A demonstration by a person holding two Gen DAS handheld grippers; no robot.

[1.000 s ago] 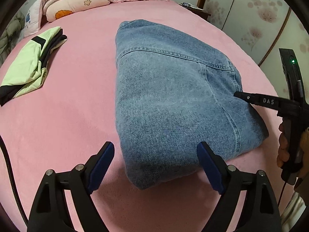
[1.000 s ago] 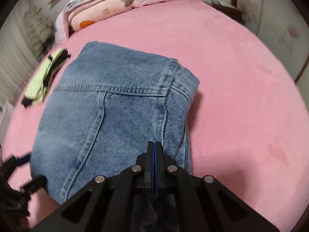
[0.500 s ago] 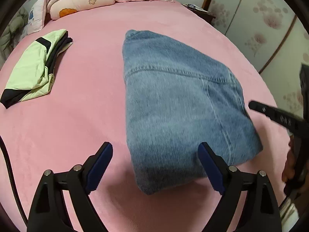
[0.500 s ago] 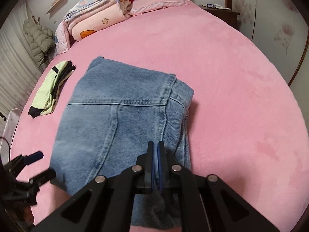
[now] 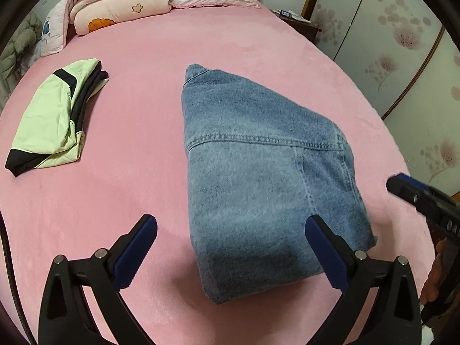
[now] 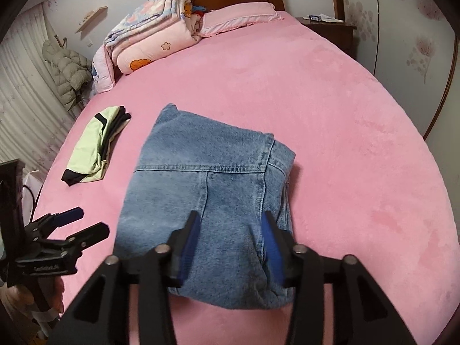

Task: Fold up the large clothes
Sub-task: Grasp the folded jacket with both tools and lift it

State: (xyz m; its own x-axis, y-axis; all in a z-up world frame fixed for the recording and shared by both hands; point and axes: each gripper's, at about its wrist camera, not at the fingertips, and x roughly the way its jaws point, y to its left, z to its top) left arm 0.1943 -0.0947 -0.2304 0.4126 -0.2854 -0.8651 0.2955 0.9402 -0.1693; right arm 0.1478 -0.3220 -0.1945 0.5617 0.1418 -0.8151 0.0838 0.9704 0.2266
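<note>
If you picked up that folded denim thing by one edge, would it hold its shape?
Probably not. The folded denim is soft cloth in loose layers, so lifted by one edge it would likely sag and unfold. It looks thick, so probably heavyish. On the fuzzy pink bedspread, a push might bunch it.

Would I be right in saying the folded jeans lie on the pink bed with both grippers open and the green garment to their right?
Not quite: the right wrist view shows the green garment lying left of the folded jeans. Otherwise correct.
</note>
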